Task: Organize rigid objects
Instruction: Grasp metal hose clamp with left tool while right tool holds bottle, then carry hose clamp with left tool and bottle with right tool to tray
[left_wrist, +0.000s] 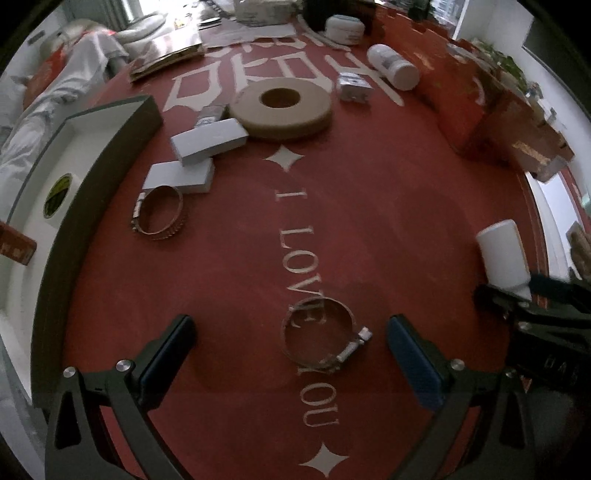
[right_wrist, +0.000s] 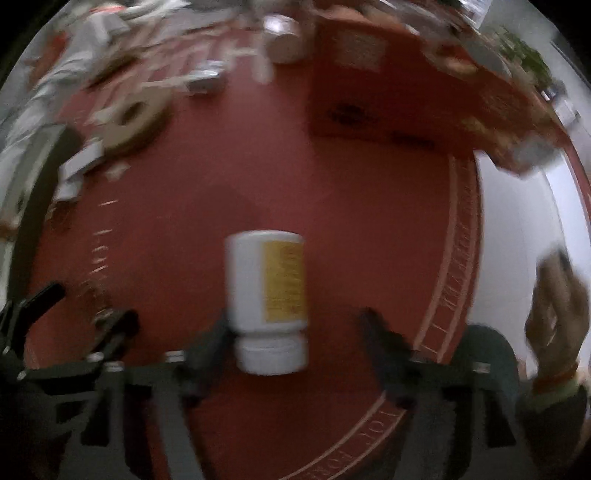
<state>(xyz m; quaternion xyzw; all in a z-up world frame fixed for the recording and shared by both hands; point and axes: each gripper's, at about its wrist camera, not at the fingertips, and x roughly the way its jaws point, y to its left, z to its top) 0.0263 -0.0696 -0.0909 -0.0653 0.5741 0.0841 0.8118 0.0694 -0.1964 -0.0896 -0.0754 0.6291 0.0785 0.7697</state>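
Right wrist: right hand-held gripper (right_wrist: 295, 332) spread wide, white bottle (right_wrist: 267, 295) between fingers, released.

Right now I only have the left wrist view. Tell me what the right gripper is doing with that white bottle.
Observer: The right gripper stands open. The white bottle sits between its fingers, not pinched.
Operator: Give me the bottle's orientation.
Observer: Its cap points toward the right wrist camera.
Operator: Describe any marking on it.
Observer: A yellow label with blurred print faces the camera.
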